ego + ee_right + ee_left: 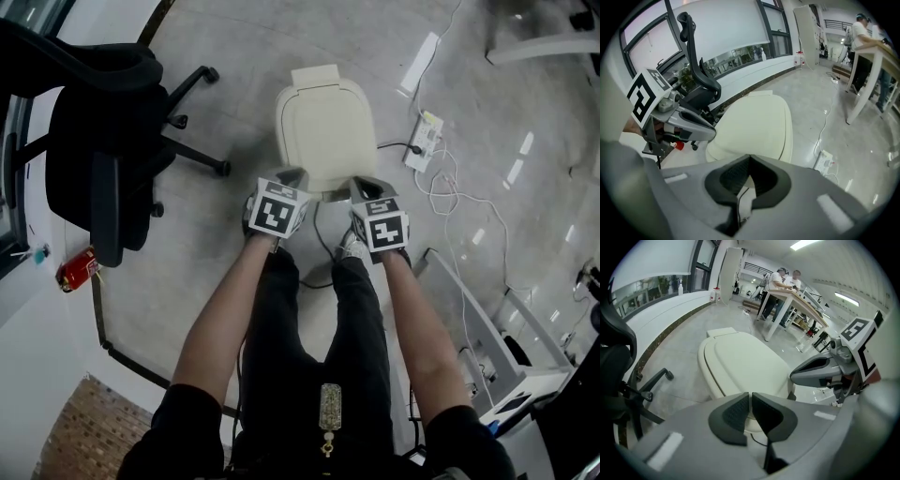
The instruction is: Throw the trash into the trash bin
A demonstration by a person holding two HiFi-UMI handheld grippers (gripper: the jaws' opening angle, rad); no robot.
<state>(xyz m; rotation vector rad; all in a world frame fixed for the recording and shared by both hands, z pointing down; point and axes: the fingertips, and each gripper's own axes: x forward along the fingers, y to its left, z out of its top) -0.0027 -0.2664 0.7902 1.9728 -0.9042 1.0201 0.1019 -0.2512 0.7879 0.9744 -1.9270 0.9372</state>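
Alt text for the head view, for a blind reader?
Seen from above, a person holds the left gripper and right gripper, both shut and empty, side by side above a closed cream bin on a grey floor. A black chair and a red can are at left, a power strip at right.

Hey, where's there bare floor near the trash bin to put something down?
Bare floor lies between the trash bin and the office chair, and more beyond the bin's far end. Right of the bin it is crowded: a power strip and loose cables.
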